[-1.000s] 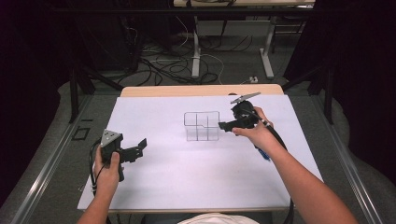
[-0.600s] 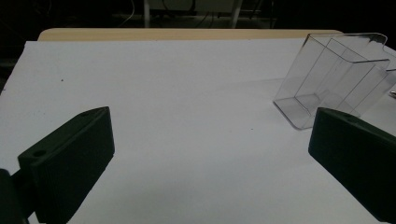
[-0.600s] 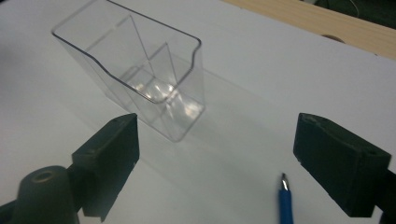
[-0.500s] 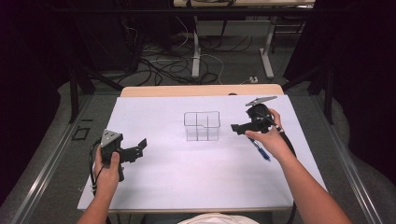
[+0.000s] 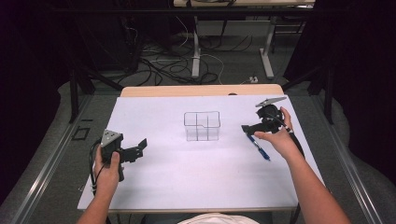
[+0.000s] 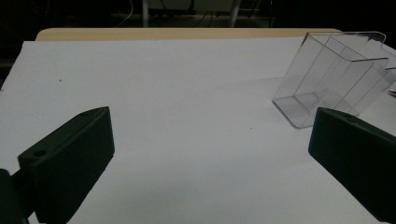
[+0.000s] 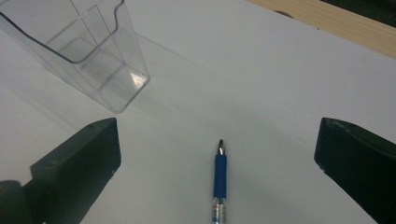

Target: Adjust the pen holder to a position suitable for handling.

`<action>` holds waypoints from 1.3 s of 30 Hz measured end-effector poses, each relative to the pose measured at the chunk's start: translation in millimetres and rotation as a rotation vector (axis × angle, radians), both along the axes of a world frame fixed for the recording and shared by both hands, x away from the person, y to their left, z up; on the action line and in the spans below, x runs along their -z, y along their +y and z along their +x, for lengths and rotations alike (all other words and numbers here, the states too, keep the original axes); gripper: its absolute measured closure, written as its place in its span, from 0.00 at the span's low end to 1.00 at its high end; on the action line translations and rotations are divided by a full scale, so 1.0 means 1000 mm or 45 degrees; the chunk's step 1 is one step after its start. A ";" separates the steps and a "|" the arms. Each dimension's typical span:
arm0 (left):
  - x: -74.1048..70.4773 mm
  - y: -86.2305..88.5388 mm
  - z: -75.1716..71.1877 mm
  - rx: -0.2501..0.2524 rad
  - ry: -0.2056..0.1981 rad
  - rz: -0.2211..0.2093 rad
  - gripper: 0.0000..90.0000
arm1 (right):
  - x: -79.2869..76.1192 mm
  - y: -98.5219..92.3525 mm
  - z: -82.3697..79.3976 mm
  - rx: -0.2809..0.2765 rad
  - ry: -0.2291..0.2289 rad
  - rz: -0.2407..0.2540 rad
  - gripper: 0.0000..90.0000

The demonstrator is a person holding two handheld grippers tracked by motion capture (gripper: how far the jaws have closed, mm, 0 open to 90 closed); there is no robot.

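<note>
On the white sheet covering the bench (image 5: 187,186), just right of centre, the blue pen (image 5: 258,147) is lying flat, its tip pointing toward the clear divided organizer (image 5: 201,126) and its barrel running back under the person's right hand. Seen along the right gripper (image 7: 219,140), the pen is sitting between the two jaws but touching neither; they have just been opening and are now standing wide, so the gripper is holding nothing (a spread like this suits straddling a slim barrel for a pick-up, or it may equally be a release). The organizer is standing upright near the pen's tip, apart from it, its compartments empty and open at the top, probably the pen's destination. Further out, the left gripper (image 5: 133,151) is hovering over bare sheet near the left edge, jaws likewise wide apart and empty, aimed toward the organizer, seemingly keeping clear of the working side.
</note>
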State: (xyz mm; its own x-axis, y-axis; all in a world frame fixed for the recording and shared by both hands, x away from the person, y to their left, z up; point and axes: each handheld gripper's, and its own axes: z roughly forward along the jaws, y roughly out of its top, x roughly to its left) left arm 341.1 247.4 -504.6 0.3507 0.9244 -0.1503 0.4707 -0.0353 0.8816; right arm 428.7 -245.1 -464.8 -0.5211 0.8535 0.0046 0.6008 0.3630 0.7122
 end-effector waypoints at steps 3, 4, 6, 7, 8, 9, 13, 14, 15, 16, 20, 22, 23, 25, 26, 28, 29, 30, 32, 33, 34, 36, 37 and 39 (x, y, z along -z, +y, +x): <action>0.000 0.000 0.000 0.002 0.000 0.003 0.00 | 0.003 -0.004 0.002 0.008 -0.004 -0.024 0.07; 0.000 0.000 0.000 0.003 -0.001 0.004 0.00 | 0.004 -0.006 0.003 0.004 -0.006 -0.040 0.09; 0.000 -0.001 0.000 0.003 -0.002 0.002 0.00 | 0.006 -0.007 0.004 -0.001 0.004 -0.053 0.16; 0.000 -0.001 0.000 0.003 -0.002 0.001 0.00 | 0.008 -0.008 0.005 -0.006 0.008 -0.057 0.18; 0.000 -0.001 0.000 0.003 -0.001 0.002 0.00 | 0.010 -0.008 0.006 -0.010 0.018 -0.066 0.19; 0.000 -0.001 0.000 0.005 0.001 0.003 0.00 | 0.012 -0.009 0.008 -0.018 0.021 -0.089 0.22; 0.000 -0.001 0.000 0.009 0.001 0.008 0.00 | 0.018 -0.009 0.010 -0.021 0.080 -0.099 0.35; 0.000 -0.001 0.000 0.009 0.001 0.007 0.00 | 0.020 -0.009 0.011 -0.015 0.091 -0.102 0.36; 0.001 -0.001 0.000 0.009 0.001 0.007 0.00 | 0.021 -0.009 0.011 -0.017 0.112 -0.094 0.38; 0.001 -0.001 0.000 0.009 0.001 0.008 0.00 | 0.022 -0.008 0.011 -0.007 0.143 -0.082 0.40; 0.001 -0.001 0.000 0.010 0.002 0.007 0.00 | 0.027 -0.008 0.012 0.000 0.167 -0.099 0.42; 0.000 -0.001 0.000 0.010 0.004 0.008 0.00 | 0.030 -0.008 0.013 0.005 0.170 -0.113 0.42; 0.000 -0.001 0.000 0.010 0.005 0.008 0.00 | 0.031 -0.007 0.013 0.013 0.176 -0.110 0.43; 0.000 -0.001 -0.001 0.010 0.004 0.009 0.00 | 0.034 -0.007 0.013 0.020 0.164 -0.113 0.47; 0.000 -0.001 -0.001 0.009 0.004 0.009 0.00 | 0.034 -0.007 0.013 0.021 0.186 -0.129 0.47; 0.000 0.000 -0.001 0.009 0.004 0.009 0.00 | 0.036 -0.007 0.013 0.025 0.200 -0.135 0.48; 0.000 0.000 -0.001 0.011 0.004 0.009 0.00 | 0.036 -0.006 0.013 0.031 0.219 -0.144 0.48; 0.000 0.000 -0.001 0.009 0.004 0.010 0.00 | 0.038 -0.006 0.013 0.049 0.207 -0.156 0.48; 0.000 0.000 -0.001 0.009 0.004 0.010 0.00 | 0.040 -0.004 0.013 0.062 0.230 -0.157 0.48; 0.000 0.000 -0.001 0.010 0.003 0.011 0.00 | 0.040 -0.004 0.014 0.058 0.242 -0.158 0.50; 0.000 0.000 -0.001 0.010 0.003 0.011 0.00 | 0.041 -0.003 0.014 0.062 0.243 -0.168 0.51; 0.000 0.000 -0.001 0.009 0.004 0.009 0.00 | 0.043 -0.002 0.014 0.068 0.252 -0.178 0.53; 0.000 0.000 -0.001 0.008 0.004 0.009 0.00 | 0.043 -0.002 0.015 0.070 0.255 -0.181 0.55; 0.000 0.000 -0.001 0.006 0.005 0.007 0.00 | 0.044 -0.001 0.015 0.072 0.265 -0.177 0.59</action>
